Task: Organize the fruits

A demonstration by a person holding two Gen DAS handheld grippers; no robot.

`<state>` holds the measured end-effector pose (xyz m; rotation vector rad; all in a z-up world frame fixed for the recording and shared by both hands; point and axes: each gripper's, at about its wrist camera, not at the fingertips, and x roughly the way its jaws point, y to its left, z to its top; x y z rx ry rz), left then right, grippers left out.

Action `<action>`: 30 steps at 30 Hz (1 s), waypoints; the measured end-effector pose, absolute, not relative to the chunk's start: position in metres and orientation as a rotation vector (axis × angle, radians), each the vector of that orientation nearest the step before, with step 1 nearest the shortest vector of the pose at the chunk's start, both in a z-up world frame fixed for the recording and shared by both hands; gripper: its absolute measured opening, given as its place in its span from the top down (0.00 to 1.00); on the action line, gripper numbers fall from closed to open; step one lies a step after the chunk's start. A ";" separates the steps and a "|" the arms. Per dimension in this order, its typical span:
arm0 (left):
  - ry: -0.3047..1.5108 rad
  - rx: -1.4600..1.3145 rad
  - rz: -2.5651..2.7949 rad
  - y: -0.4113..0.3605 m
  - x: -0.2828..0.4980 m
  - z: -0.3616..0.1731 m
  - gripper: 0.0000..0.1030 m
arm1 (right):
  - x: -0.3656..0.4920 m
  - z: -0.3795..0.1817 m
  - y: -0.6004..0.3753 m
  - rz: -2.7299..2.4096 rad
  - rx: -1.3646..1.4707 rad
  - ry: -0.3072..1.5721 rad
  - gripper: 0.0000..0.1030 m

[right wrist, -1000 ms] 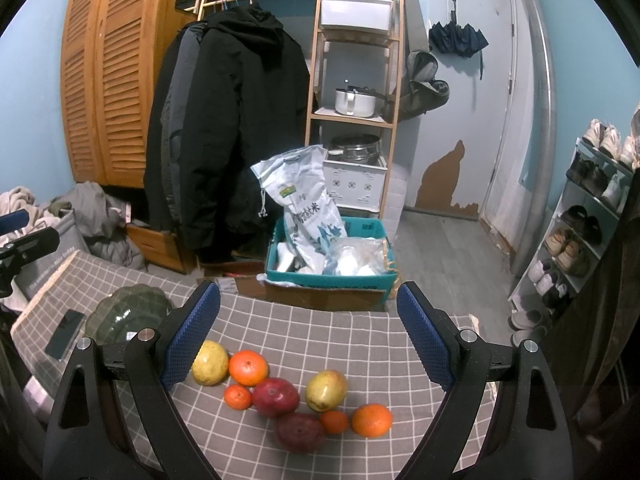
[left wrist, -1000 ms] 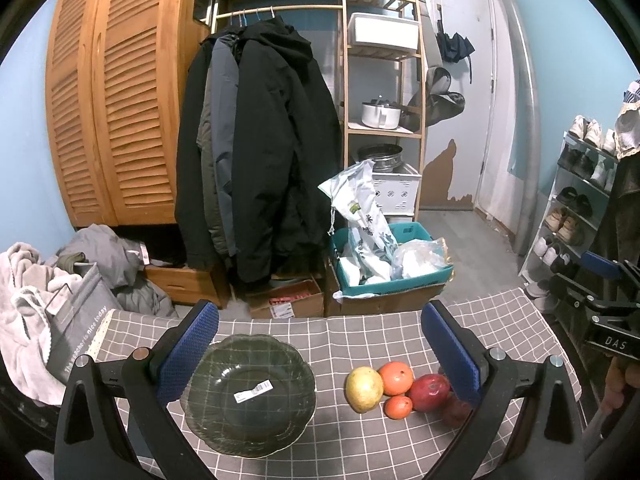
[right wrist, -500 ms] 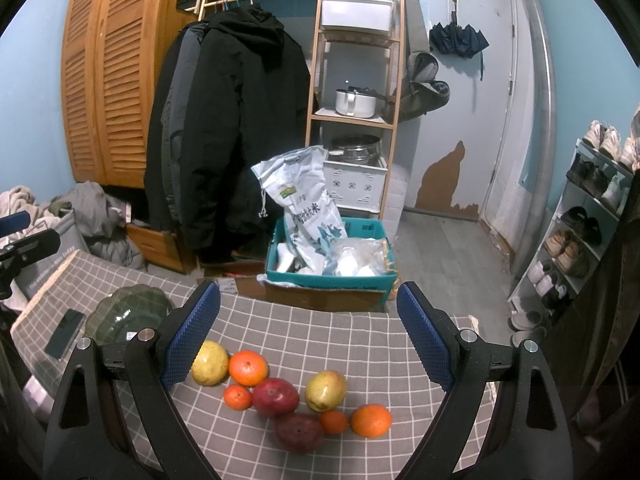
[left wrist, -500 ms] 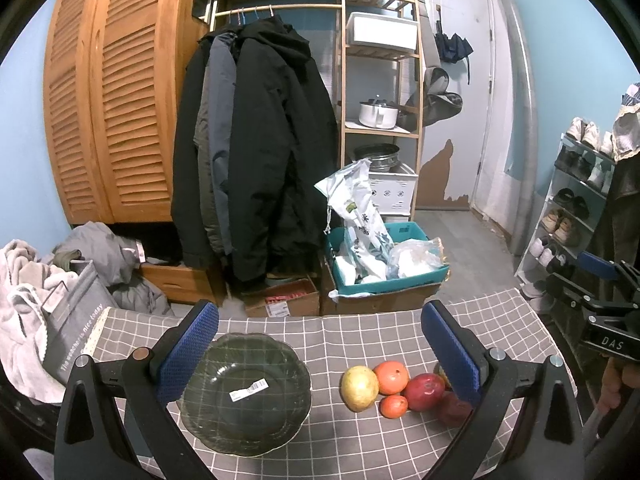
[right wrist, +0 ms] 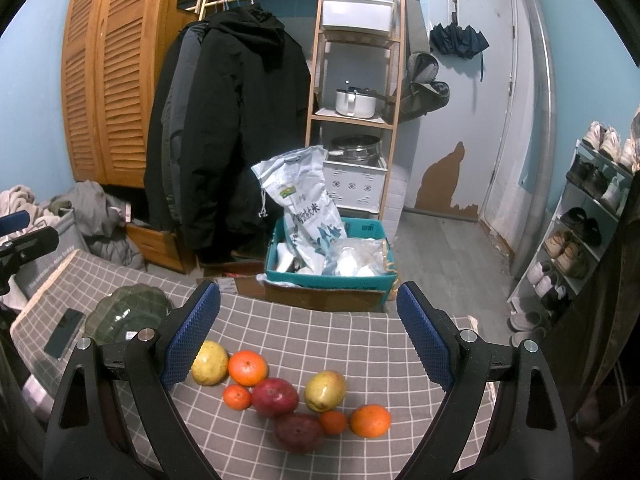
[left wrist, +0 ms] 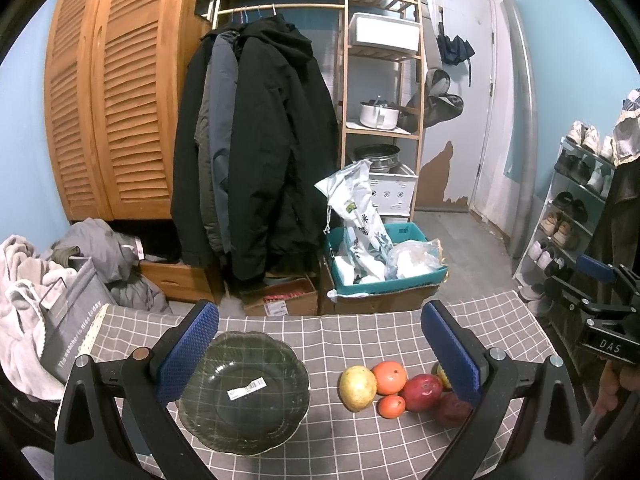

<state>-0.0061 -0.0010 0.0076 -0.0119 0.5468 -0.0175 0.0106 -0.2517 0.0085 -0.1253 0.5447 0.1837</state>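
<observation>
Table (right wrist: 304, 328) with grey checked cloth carries everything. Glass bowl (left wrist: 244, 392) sits toward the left edge, empty but for a sticker. Fruit pile sits at the middle toward the near edge, well apart from the bowl.

Left gripper (left wrist: 320, 348) hangs wide open above the table with nothing between its fingers. Right gripper (right wrist: 308, 336) is also spread wide and empty, over the pile.

Risks, judged:
- Fruits touch each other. Closing on one could nudge its neighbours, and round fruit rolls; the orange (right wrist: 370, 420) nearest the right edge could go off.
- The dark red fruit (right wrist: 298, 432) looks wrinkled and maybe soft, so a hard squeeze may bruise it.
- Bowl is glass and shallow. A dropped fruit could bounce out or slide the bowl toward the phone (right wrist: 64, 333) beside it at the left edge.
- Small mandarins (right wrist: 237, 397) could slip out of wide pads.

Hard to see:
- In the left view the right finger covers part of the pile; the yellow-green mango (right wrist: 325, 390) is mostly hidden there.
- Near table edge is cut off by both gripper bodies.
- Whether the yellow fruit (right wrist: 210, 362) is mango or pear, cannot tell.
- Sticker text unreadable.
</observation>
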 end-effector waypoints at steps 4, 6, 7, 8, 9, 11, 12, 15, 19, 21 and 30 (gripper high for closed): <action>0.547 -0.013 -0.018 -0.002 -0.006 0.008 0.01 | 0.010 0.009 -0.251 0.183 -0.126 0.545 0.14; 0.546 -0.013 -0.018 -0.001 -0.006 0.008 0.01 | 0.011 0.009 -0.251 0.183 -0.126 0.544 0.14; 0.547 -0.013 -0.018 -0.002 -0.006 0.009 0.01 | 0.010 0.009 -0.251 0.183 -0.126 0.544 0.14; 0.547 -0.013 -0.018 -0.003 -0.006 0.009 0.01 | 0.010 0.009 -0.251 0.183 -0.126 0.544 0.14; 0.545 -0.014 -0.018 -0.002 -0.006 0.009 0.01 | 0.010 0.009 -0.251 0.183 -0.125 0.544 0.14; 0.547 -0.015 -0.019 -0.002 -0.005 0.009 0.01 | 0.010 0.009 -0.251 0.183 -0.127 0.544 0.14; 0.547 -0.015 -0.019 0.000 -0.006 0.009 0.01 | 0.010 0.009 -0.251 0.183 -0.126 0.543 0.14; 0.548 -0.015 -0.019 -0.001 -0.005 0.009 0.01 | 0.010 0.009 -0.251 0.183 -0.127 0.544 0.14; 0.548 -0.017 -0.019 -0.001 -0.005 0.009 0.01 | 0.010 0.009 -0.251 0.182 -0.128 0.543 0.14; 0.548 -0.016 -0.019 0.001 -0.006 0.009 0.01 | 0.010 0.009 -0.251 0.182 -0.128 0.544 0.14; 0.548 -0.019 -0.018 0.001 -0.006 0.010 0.01 | 0.010 0.009 -0.253 0.182 -0.129 0.543 0.14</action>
